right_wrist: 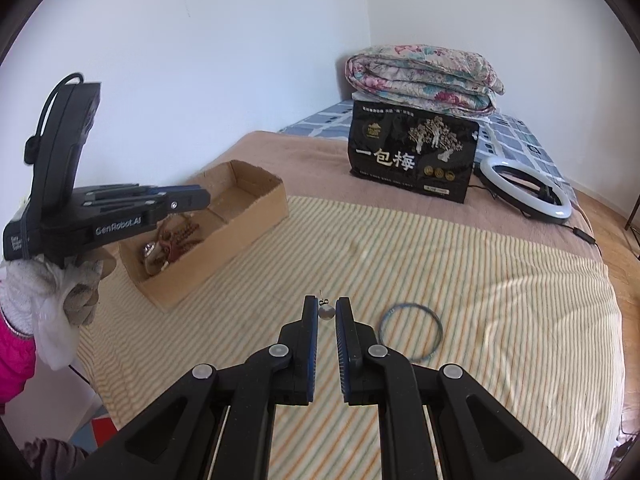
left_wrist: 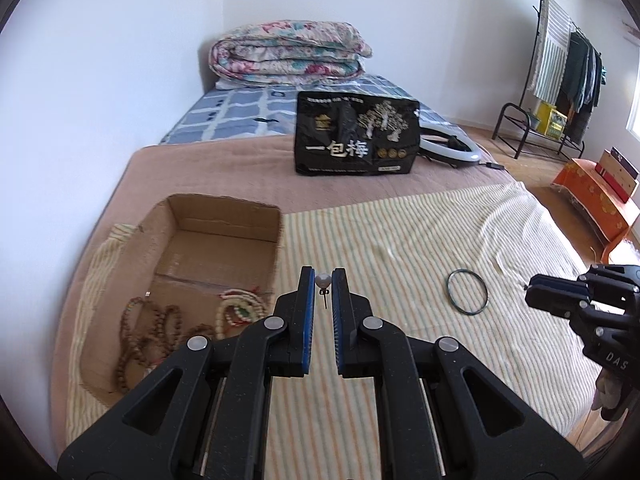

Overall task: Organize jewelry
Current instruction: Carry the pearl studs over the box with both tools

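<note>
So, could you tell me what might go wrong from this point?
1. The left gripper pinches a pearl stud only at its fingertips, and the right gripper holds a second pearl stud likewise. Either round pearl could slip out and be hard to spot on the striped blanket.
2. The left stud seems to hang beside the cardboard box, not over it. Releasing now would probably miss.
3. Its post might snag the bead strings inside.

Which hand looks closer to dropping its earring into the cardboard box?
Left. The left gripper, pinching a pearl earring, hangs at the cardboard box edge; the right gripper, holding another earring, sits farther out by the thin bangle.
</note>
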The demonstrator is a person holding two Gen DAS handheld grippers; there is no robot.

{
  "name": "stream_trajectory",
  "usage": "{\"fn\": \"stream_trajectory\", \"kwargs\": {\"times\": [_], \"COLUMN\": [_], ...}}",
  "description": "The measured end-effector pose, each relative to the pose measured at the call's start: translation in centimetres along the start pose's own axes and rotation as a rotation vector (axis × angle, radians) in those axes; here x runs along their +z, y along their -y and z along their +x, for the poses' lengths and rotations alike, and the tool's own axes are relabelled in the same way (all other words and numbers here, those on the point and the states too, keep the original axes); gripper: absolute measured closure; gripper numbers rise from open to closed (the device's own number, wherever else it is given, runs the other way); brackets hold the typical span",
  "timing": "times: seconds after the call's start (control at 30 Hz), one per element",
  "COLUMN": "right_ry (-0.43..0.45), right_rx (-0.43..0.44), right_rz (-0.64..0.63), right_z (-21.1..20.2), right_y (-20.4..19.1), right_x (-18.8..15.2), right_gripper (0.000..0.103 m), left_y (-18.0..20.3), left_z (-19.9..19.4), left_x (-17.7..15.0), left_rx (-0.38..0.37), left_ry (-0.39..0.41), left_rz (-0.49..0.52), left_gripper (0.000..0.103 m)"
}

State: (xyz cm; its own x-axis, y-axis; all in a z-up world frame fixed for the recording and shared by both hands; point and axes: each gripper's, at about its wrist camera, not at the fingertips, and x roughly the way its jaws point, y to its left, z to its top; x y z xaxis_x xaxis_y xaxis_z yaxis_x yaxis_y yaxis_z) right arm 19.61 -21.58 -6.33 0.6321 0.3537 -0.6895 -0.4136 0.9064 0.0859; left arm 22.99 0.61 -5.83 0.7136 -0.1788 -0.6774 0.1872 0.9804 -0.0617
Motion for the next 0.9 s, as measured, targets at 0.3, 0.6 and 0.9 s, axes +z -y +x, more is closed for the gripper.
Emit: {"fn": "stream_trajectory", "kwargs": {"times": [0.3, 0.6, 0.9], "right_ry": [0.023, 0.033, 0.014], "right_rx": [0.054, 0.094, 0.119], "right_rz": [-0.012, -0.054, -0.085], "right_z": [1.9, 5.6, 9.6], "right_y": [-3.1, -6.7, -9.3], "right_x": [4.5, 8.4, 10.7], "right_gripper": [0.096, 0.096, 0.096], "left_y": [-4.3, -8.5, -10.9], "left_z": [-1.7, -1.4, -0.1], "left_x": [-0.1, -0.1, 0.2], "left_rx": [0.071, 0.113, 0.130], "left_ry": [0.024, 0.019, 0.012], "left_rz": [-0.038, -0.081, -0.106], "left_gripper": [0.097, 0.097, 0.097]}}
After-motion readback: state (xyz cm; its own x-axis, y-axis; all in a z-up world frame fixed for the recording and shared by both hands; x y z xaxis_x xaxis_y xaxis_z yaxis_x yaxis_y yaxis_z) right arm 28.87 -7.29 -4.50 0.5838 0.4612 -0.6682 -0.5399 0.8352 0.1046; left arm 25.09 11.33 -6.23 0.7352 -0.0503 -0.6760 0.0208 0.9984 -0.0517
